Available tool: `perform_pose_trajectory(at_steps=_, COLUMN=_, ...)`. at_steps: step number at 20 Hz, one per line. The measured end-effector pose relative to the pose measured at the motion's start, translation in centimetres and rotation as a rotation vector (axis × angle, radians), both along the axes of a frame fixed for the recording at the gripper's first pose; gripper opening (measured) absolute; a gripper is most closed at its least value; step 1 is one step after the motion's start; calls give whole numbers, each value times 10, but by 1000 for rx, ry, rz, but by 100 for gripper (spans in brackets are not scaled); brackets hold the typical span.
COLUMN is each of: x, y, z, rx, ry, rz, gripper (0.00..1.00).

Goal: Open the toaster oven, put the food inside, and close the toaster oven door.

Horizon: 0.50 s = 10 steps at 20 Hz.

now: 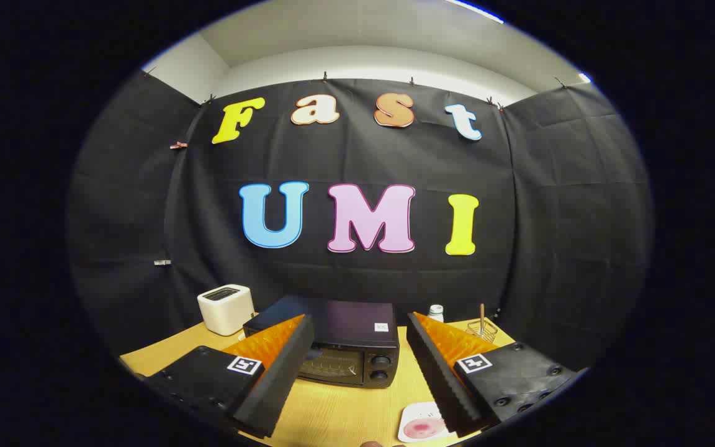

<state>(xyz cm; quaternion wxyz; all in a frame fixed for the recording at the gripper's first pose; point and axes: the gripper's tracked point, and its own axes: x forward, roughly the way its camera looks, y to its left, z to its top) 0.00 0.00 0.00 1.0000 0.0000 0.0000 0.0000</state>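
Toaster oven (332, 347) door closed, straight ahead beyond our released gripper (360, 329); plate (422, 422) near right finger.

Wooden table (332, 413): toaster oven (332, 344), toaster (226, 308), plate (421, 423)

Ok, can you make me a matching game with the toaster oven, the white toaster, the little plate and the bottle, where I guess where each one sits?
Things:
1. toaster oven
2. white toaster
3. small plate
4. bottle

Places:
A. on the table close to the fingers, next to the right one
B. beyond the right finger, near a wire rack
C. straight ahead between the open fingers of the gripper, door shut
D. to the left of the oven, near the cloth wall

Pairs: 1-C, 2-D, 3-A, 4-B
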Motion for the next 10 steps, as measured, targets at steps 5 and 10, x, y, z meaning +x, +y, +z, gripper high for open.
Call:
perform_pose_trajectory(at_steps=5, x=-9, y=-8, z=-14, rx=-35, ry=39, rz=-16, gripper=98)
perform_pose_trajectory(at_steps=10, x=-19, y=-14, z=-16, rx=-40, ry=47, rz=-33, gripper=98)
